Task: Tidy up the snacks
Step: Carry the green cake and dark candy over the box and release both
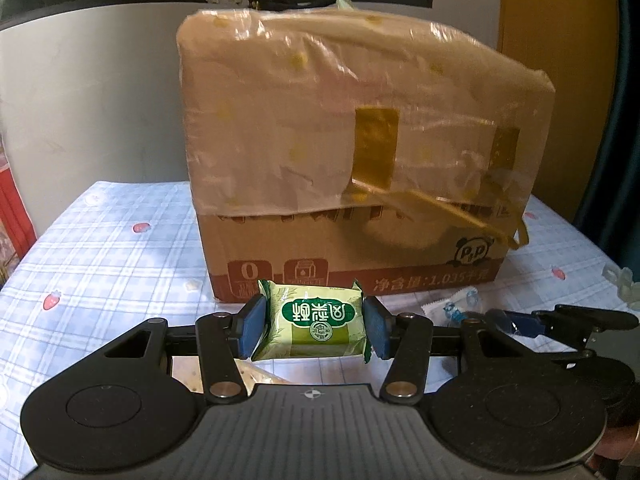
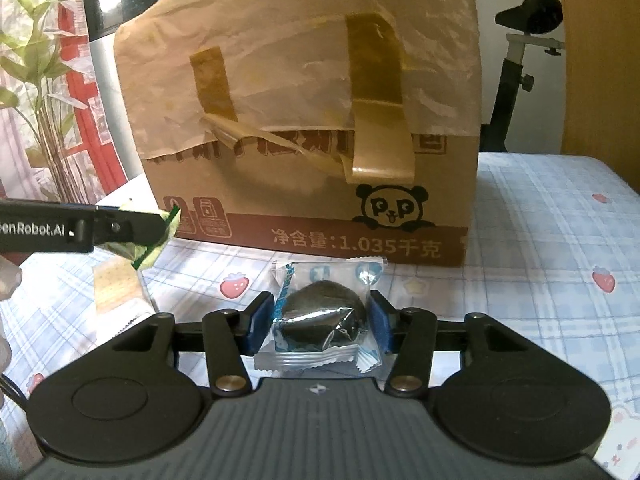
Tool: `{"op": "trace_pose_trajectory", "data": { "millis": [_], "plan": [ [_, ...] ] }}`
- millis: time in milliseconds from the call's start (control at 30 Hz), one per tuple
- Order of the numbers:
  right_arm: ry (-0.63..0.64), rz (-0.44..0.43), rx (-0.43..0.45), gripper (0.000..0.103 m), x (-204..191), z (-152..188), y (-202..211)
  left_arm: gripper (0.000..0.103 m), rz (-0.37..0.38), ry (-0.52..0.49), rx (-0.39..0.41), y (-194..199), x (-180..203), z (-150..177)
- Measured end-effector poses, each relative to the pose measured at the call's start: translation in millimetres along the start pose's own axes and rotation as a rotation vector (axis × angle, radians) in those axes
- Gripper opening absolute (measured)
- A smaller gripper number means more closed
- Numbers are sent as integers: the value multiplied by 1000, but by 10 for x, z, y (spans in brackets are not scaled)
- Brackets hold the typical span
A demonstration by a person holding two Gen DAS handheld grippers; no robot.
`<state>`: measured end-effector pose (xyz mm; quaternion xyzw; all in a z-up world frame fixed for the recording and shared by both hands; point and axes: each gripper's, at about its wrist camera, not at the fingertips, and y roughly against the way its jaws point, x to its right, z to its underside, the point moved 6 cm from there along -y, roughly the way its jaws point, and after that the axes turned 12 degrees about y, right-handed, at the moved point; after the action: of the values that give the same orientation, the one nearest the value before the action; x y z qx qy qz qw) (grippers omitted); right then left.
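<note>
My left gripper (image 1: 316,330) is shut on a green snack packet (image 1: 312,326), its blue pads pressing both ends, and holds it above the table in front of the cardboard box (image 1: 360,140). From the right wrist view the same packet (image 2: 160,236) shows at the left in that gripper's fingers (image 2: 120,228). My right gripper (image 2: 321,320) is low at the table, its pads against the sides of a clear-and-blue packet (image 2: 320,316) with a dark snack inside. This packet (image 1: 448,308) lies on the cloth near the box's front.
The tall box (image 2: 300,100), covered with paper and peeling tape, fills the middle of the checked tablecloth (image 2: 540,240). A cracker packet (image 2: 116,284) lies left of my right gripper. A plant (image 2: 36,60) stands at the left and a small clear object (image 1: 624,284) at the right.
</note>
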<state>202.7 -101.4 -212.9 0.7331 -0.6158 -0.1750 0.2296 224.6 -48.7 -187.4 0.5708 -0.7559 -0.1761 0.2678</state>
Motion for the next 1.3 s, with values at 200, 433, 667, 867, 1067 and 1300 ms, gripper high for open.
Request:
{"op": "trace_pose_trajectory", "data": {
  "millis": [200,433,667,867,1067,1300],
  "plan": [
    [30,4,13,53,1,-44,167,55,19,24,32,122,-9,-93],
    [-10,-15,96,52,32,-249,466,55,53,31,70,241,55,-275],
    [10,-16,256,52,43,-724,835,55,99,24,167,565,134,-634],
    [32,-4,374,52,174,-1188,1074,55,124,11,242,761,201,-974],
    [71,37,427,52,348,-1665,1061,55,145,-39,293,755,339,-1385],
    [74,108,319,52,619,-1936,566,55,121,-32,267,382,415,-1810]
  ]
}}
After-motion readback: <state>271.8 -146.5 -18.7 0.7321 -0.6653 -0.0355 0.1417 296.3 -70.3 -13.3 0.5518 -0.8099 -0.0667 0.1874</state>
